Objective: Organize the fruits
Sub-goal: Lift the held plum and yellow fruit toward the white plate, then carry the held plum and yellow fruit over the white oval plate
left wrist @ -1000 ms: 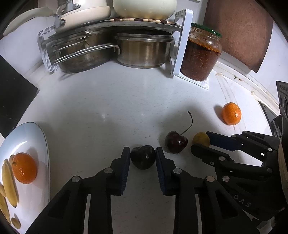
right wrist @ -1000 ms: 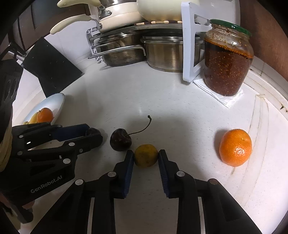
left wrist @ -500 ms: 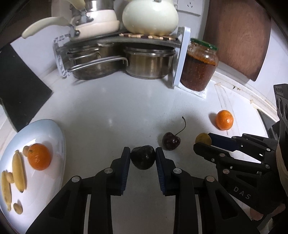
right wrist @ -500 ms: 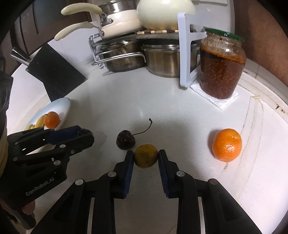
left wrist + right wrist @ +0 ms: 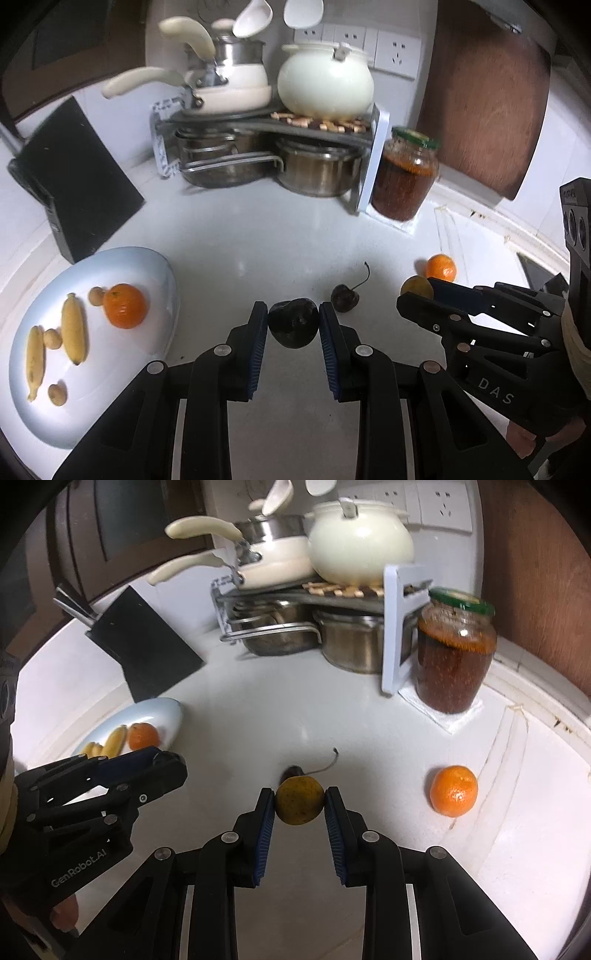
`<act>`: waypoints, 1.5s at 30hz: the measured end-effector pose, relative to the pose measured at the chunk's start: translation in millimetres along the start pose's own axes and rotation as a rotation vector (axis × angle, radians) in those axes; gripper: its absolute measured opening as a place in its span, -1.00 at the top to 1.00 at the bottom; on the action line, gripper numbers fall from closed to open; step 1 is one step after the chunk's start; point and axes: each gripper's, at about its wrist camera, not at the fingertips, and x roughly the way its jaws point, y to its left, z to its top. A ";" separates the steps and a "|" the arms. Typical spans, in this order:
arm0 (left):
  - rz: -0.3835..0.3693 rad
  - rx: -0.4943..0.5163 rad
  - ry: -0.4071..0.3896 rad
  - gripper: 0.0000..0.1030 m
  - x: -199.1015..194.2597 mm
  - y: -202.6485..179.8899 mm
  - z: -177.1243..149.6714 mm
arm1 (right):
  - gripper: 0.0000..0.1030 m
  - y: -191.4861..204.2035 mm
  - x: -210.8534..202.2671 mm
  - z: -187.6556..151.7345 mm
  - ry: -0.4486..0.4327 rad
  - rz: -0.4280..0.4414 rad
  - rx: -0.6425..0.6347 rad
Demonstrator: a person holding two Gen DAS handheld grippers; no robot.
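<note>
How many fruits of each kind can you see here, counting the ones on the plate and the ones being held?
Orange fruits: 2
Bananas: 2
Small tan round fruits: 3
Dark cherries: 2
Yellow round fruit: 1
Total: 10

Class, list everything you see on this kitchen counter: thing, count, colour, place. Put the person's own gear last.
plate: one, pale blue, counter left
bananas: two, yellow, on plate
oranges: two, orange; one on plate, one on the counter at right
cherry: one, dark, counter centre
jar: one, reddish-brown contents, beside rack
rack: one, white, holding pots
dark fruit: one, in left gripper
yellow fruit: one, in right gripper
</note>
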 end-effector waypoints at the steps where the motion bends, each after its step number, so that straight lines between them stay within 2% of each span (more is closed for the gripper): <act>1: 0.002 -0.005 -0.010 0.45 -4.9 1.2 -0.1 | 0.43 2.7 -3.7 1.0 -0.010 0.004 -0.004; 9: 0.017 -0.048 -0.061 0.45 -37.6 16.3 -1.7 | 0.43 28.1 -28.6 10.2 -0.076 0.044 -0.044; 24: 0.115 -0.089 -0.157 0.45 -88.6 51.9 -7.0 | 0.43 78.1 -42.0 24.5 -0.144 0.116 -0.119; 45: 0.248 -0.173 -0.211 0.45 -132.3 115.1 -22.9 | 0.43 153.1 -37.2 41.0 -0.183 0.232 -0.213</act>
